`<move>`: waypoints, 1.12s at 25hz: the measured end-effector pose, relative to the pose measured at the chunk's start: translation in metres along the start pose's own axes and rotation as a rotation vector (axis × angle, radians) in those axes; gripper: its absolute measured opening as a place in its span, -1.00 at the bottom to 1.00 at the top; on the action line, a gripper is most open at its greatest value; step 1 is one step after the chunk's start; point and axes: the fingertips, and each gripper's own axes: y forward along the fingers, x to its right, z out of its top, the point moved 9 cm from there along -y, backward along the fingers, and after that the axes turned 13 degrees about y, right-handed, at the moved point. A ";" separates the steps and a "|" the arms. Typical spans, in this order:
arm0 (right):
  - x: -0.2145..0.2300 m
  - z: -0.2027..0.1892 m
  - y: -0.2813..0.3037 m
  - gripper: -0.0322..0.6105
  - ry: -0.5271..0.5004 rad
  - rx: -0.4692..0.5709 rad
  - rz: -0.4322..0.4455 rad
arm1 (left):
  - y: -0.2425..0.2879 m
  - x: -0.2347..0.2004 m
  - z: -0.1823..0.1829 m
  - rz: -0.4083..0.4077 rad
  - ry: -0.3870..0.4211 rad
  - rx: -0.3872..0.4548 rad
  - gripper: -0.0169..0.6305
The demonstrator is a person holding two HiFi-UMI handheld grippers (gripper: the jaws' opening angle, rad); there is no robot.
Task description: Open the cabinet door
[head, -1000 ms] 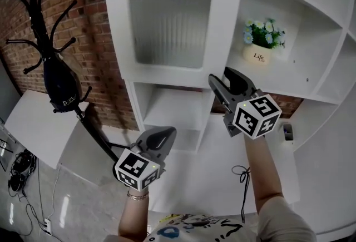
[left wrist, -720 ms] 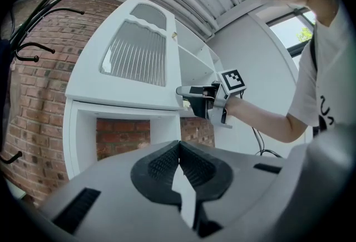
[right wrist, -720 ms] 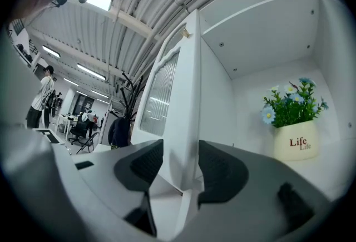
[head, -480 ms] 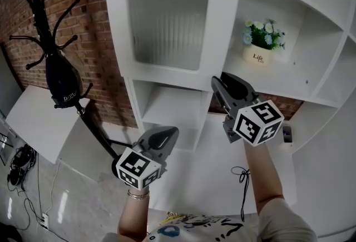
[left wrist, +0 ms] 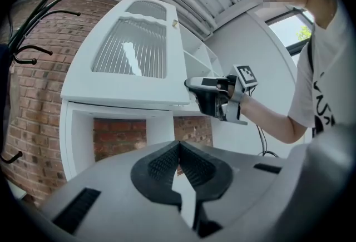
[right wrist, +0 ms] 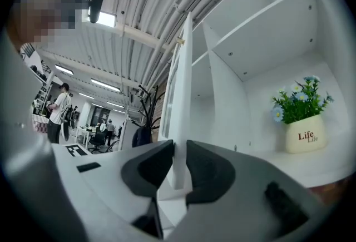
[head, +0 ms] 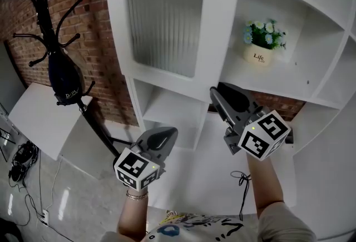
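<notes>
Brick wall backs white cabinet door (ribbed glass pane).

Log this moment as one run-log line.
right gripper: jaws just closing, now clamped on lower free edge of cabinet door | door: partly open | left gripper: shut, empty, held low

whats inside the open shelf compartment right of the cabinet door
A white pot marked "Life" with blue and white flowers stands on the shelf. Whatever lies behind the cabinet door is covered by its ribbed glass and frame, so it cannot be seen.
</notes>
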 end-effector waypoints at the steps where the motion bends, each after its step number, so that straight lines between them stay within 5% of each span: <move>1: -0.004 0.000 -0.002 -0.63 0.003 0.000 0.017 | -0.001 0.000 0.001 0.005 0.000 -0.001 -0.90; 28: -0.120 -0.014 -0.009 -0.72 -0.019 -0.056 0.496 | -0.059 0.025 0.003 0.194 -0.024 -0.059 -0.91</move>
